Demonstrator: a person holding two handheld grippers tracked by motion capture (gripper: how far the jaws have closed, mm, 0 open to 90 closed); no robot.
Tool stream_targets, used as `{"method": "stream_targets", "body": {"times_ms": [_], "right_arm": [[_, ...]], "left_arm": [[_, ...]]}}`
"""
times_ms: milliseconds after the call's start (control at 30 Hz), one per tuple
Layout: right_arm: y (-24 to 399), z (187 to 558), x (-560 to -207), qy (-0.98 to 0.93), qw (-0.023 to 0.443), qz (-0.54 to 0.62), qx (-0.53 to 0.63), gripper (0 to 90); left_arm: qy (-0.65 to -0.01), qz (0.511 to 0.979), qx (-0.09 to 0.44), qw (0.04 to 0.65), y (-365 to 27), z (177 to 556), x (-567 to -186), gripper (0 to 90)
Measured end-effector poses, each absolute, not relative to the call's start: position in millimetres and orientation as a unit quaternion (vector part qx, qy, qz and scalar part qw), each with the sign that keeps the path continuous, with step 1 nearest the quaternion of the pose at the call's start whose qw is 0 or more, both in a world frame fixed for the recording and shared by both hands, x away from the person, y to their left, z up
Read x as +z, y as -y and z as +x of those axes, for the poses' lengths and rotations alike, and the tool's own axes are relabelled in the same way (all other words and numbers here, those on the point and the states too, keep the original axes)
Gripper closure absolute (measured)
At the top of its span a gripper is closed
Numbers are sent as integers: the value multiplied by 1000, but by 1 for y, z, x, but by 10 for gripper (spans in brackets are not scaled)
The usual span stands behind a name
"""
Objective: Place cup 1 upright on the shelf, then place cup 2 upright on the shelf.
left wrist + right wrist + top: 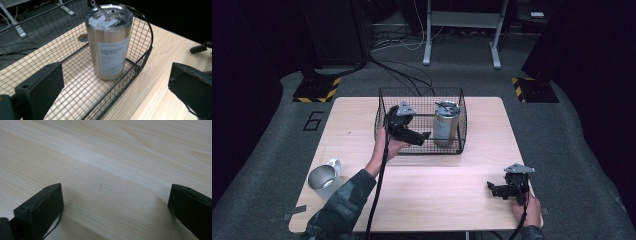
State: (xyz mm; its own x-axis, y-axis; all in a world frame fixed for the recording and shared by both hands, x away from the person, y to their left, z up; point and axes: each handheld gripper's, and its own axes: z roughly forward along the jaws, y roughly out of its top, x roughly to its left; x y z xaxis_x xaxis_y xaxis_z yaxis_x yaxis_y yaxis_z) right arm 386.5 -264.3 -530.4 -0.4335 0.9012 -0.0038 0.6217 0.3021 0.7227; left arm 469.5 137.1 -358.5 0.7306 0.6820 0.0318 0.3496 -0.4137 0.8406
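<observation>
A steel tumbler [446,123] with a clear lid and a white label stands upright in the right half of a black wire basket [384,114] at the middle back of the table. My left gripper [426,136] hovers over the basket's front left, jaws wide open, pointing at the tumbler and a short way from it. In the left gripper view the tumbler [109,41] stands ahead between the two jaws, inside the wire basket [143,55]. My right gripper [490,188] rests low near the table's front right corner, open, with bare wood [105,170] between its jaws.
A grey dome-shaped object with a white handle [325,176] sits at the table's front left. The wooden table [452,200] ends close to my right hand. Cables and a metal stand's legs [460,35] lie on the floor beyond the table.
</observation>
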Motion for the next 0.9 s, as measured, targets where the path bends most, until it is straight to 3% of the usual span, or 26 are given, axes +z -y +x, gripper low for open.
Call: {"method": "stream_targets", "body": {"times_ms": [900], "right_arm": [[264,387,-530,-779,210,489,332,0]], "left_arm": [[-355,800,228,427,-220,402,-385,1]]}}
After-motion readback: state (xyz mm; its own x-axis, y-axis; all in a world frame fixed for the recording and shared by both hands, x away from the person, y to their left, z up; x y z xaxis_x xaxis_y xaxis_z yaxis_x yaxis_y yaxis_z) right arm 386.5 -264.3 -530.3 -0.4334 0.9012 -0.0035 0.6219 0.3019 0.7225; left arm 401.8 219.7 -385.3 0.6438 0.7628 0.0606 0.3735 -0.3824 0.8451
